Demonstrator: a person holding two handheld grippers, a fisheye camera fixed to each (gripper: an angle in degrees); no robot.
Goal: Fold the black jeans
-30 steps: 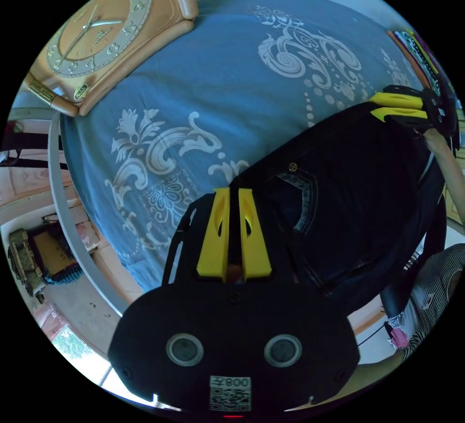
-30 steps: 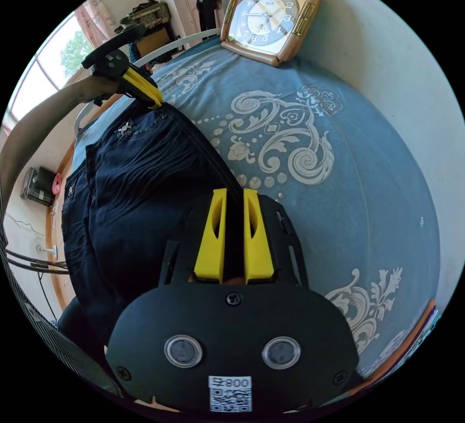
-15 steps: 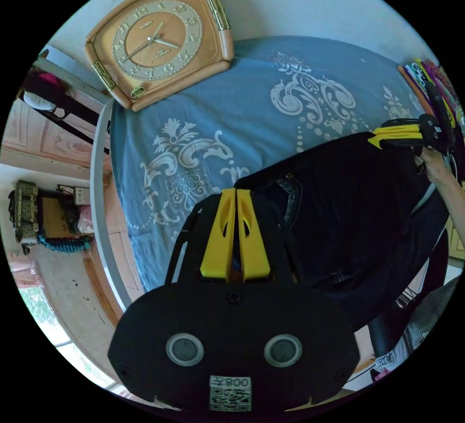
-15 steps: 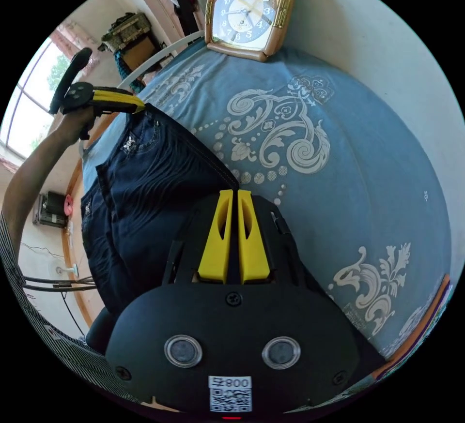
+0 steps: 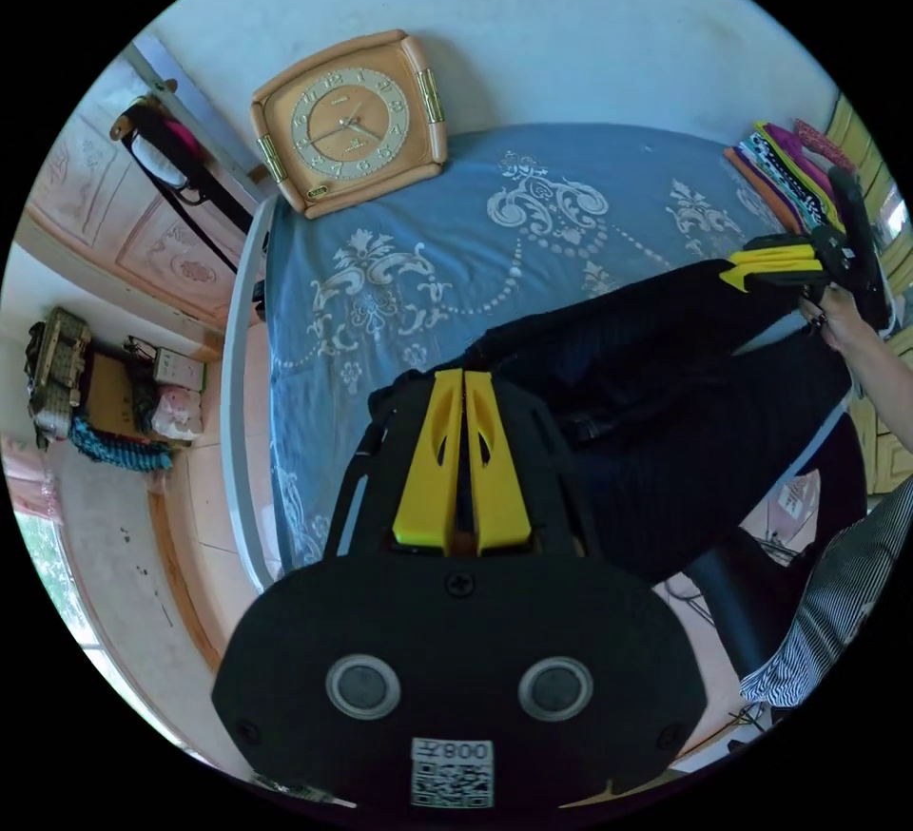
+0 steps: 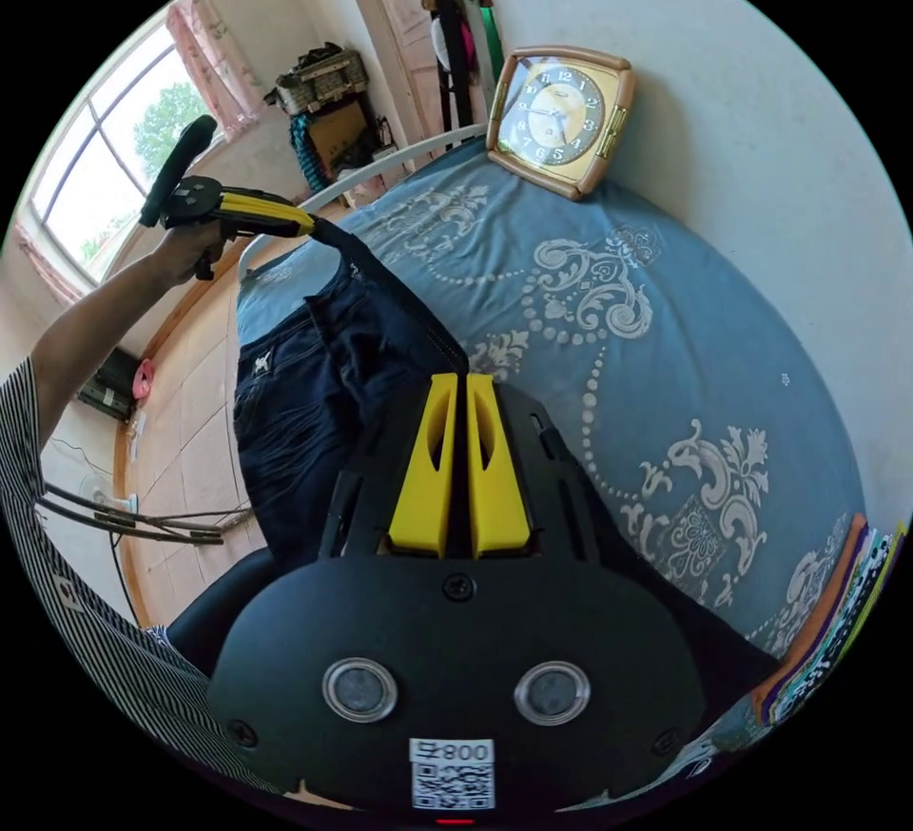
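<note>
Both tools are clenched on the black jeans (image 5: 666, 413), 1 at each end of a stretched top edge. Seen from the left gripper view, the left tool (image 5: 463, 375) has its 2 yellow jaws pressed together with dark cloth starting right at their tips. Farther off in that view, the right tool (image 5: 737, 275) bites the other end of the same edge, held by a hand (image 5: 842, 322). From the right gripper view the picture mirrors: the right tool (image 6: 466, 379) is pinched shut with the jeans' seam running out from between its tips, and the left tool (image 6: 309, 227) grips the far end, held up by a hand (image 6: 190, 246) on an outstretched bare arm.

Between the 2 tools the jeans (image 6: 314, 384) hang as a dark sheet, the taut edge lifted above the bed (image 6: 666, 375) and the rest draping down past the bed's near side toward the floor (image 6: 190, 413). How much of the cloth rests on the bed cannot be told.

Beneath them, the bed carries a blue cover with pale scrollwork. A square wooden-framed clock (image 5: 347, 123) leans against the white wall (image 5: 571, 32) at the bed's far corner, well apart from the jeans. A stack of bright folded cloths (image 5: 789, 161) lies at the opposite end of the bed, near the right tool. A striped sleeve (image 6: 86, 584) shows at the edge of the right gripper view.
</note>
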